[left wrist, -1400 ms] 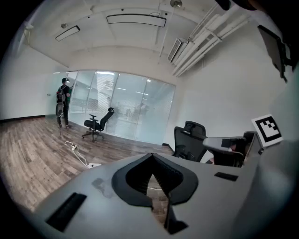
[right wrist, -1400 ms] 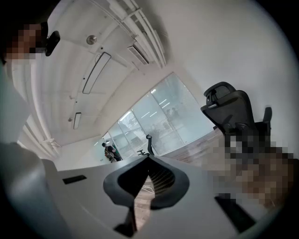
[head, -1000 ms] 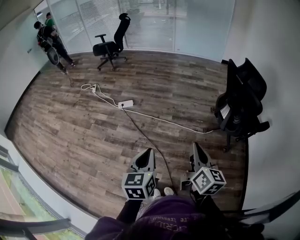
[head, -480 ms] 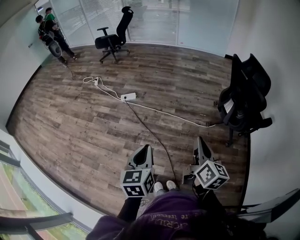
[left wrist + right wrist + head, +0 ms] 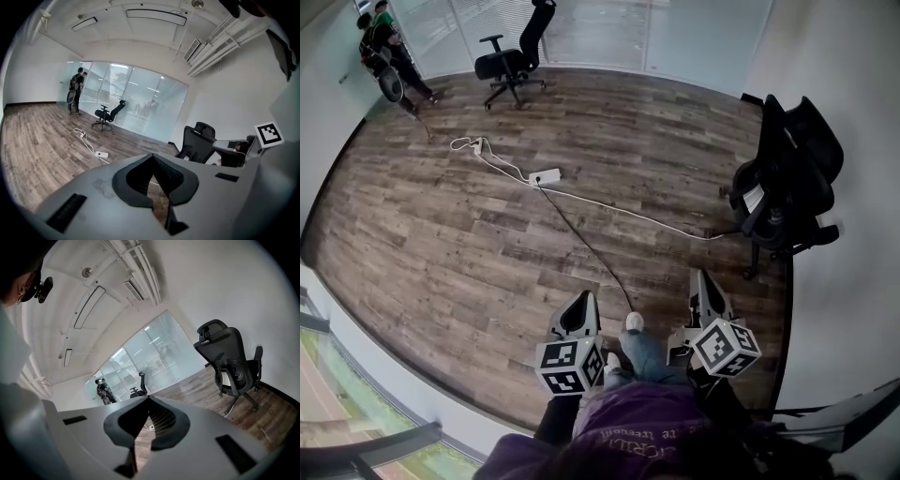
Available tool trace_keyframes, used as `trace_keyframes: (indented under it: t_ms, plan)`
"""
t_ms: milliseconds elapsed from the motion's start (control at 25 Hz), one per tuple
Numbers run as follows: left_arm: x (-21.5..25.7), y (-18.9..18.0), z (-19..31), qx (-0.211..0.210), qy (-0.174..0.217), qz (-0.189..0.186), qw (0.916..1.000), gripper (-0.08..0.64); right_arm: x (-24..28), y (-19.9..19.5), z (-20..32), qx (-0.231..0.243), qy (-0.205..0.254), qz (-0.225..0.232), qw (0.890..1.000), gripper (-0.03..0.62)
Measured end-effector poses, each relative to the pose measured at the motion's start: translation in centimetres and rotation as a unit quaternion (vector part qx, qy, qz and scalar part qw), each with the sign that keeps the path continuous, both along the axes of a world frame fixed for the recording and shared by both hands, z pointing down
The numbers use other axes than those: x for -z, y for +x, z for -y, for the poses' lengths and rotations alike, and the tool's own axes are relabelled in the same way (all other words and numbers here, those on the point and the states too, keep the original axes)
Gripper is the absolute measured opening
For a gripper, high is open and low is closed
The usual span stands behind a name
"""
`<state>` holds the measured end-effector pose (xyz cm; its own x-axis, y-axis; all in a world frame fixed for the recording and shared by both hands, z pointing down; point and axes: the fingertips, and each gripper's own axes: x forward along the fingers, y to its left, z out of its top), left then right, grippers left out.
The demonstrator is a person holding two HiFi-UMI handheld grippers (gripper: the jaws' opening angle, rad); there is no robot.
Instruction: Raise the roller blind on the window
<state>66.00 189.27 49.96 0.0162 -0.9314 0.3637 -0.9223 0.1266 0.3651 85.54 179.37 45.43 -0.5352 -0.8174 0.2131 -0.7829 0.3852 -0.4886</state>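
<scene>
Wood-plank floor point(image 5: 487, 234) fills most of the head view, with glass partitions at the far end and a strip of window point(image 5: 337, 412) low at the left edge, off to the left of the left tool point(image 5: 584, 302) and behind its tips. No roller blind shows in any view, so I cannot tell how far down it hangs or where its cord is.

The likeliest trouble is underfoot. A dark cable point(image 5: 581, 246) runs across the floor from a white power strip point(image 5: 545, 175) ahead of the tools to a spot just beside the person's shoe point(image 5: 634, 322), between the two tools; a step or a turn toward the window could snag it. The black office chair point(image 5: 783, 178), near the right tool point(image 5: 700, 281) on its outer side, could be knocked in a swing that way.

Both tools are held low before the body, side by side and well apart, tips aimed out into the room and slightly downward, away from the window. Each has its jaws together on nothing, so they must part before taking any cord.
</scene>
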Motion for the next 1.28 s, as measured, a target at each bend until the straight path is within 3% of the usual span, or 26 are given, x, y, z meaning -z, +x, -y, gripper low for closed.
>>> trace_keyframes:
  t_ms: [200, 480, 680, 800, 920, 1040, 1280]
  plan:
    - [0.2, -2.3, 3.9, 0.017, 0.003, 0.011, 0.9998, 0.000, -0.9, -1.9, 4.0, 0.010, -0.004, 0.002, 1.000, -0.002]
    - [-1.0, -4.8, 14.7, 0.028, -0.020, 0.010, 0.9994, 0.000, -1.4, -6.0, 15.5, 0.047, 0.014, -0.023, 0.999, -0.002]
    - [1.0, -5.3, 26.3, 0.013, -0.008, 0.030, 0.9994, 0.000, 0.8, -9.3, 24.6, 0.153, 0.027, -0.005, 0.988, -0.002]
    - [2.3, -5.5, 32.5, 0.019, 0.005, 0.033, 0.9993, 0.000, 2.2, -10.3, 29.9, 0.187, 0.053, -0.016, 0.981, -0.002]
    - [2.4, -4.9, 37.1, 0.016, 0.004, 0.025, 0.9996, 0.000, 2.0, -10.1, 35.0, 0.180, 0.062, -0.051, 0.980, -0.002]
    - [2.3, -5.1, 40.6, 0.011, -0.003, 0.022, 0.9997, 0.000, 0.6, -10.6, 39.1, 0.165, 0.035, -0.075, 0.983, -0.002]
    - [1.2, -9.6, 48.2, 0.024, -0.009, 0.019, 0.9995, 0.000, -0.9, -15.0, 46.8, 0.167, 0.021, -0.082, 0.982, -0.002]
